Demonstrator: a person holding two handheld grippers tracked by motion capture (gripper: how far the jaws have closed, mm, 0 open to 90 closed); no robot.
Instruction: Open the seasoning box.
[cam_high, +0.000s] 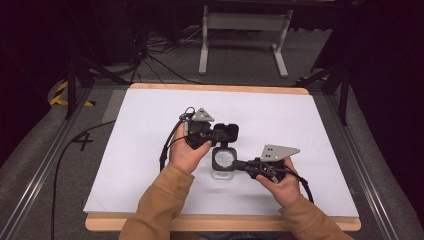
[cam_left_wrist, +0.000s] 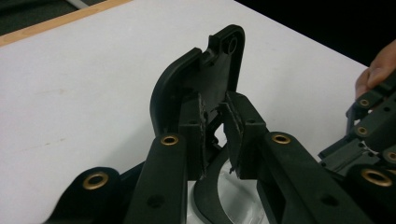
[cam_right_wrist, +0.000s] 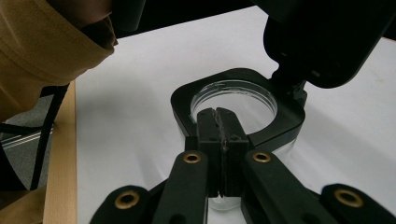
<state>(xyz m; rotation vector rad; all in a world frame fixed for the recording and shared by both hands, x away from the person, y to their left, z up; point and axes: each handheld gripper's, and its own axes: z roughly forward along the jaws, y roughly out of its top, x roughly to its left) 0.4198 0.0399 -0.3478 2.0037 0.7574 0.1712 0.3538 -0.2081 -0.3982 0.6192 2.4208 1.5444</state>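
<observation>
A clear container with a black square collar (cam_high: 223, 159) is seen on the white-covered bench (cam_high: 150, 150), between the two tools. Its hinged black lid (cam_high: 226, 133) has been swung up and stands roughly upright, so the opening step is judged largely done; whether anything is to be put in or taken out is left, and nothing is seen inside the container. The left tool (cam_high: 220, 134) is closed on the raised lid: in the left gripper view the jaws are pinched on the lid's lower edge (cam_left_wrist: 205, 88), just ahead of the tool, with only a thin gap left between the pads (cam_left_wrist: 233, 126). The right tool (cam_high: 235, 164) is closed on the near rim of the collar (cam_right_wrist: 233, 84); in the right gripper view the jaws are almost fully together with the rim caught at the tips, so the body is held steady against the bench. The lid is matte black moulded plastic, flat with rounded corners and a round hole at one corner. The collar is black, square outside with a round opening, and the body (cam_right_wrist: 243, 100) beneath is transparent, glossy and cylindrical. The pads are ribbed and worn. The bench top is smooth white sheet with a pale wooden edge (cam_right_wrist: 60, 158) beside the right tool.
</observation>
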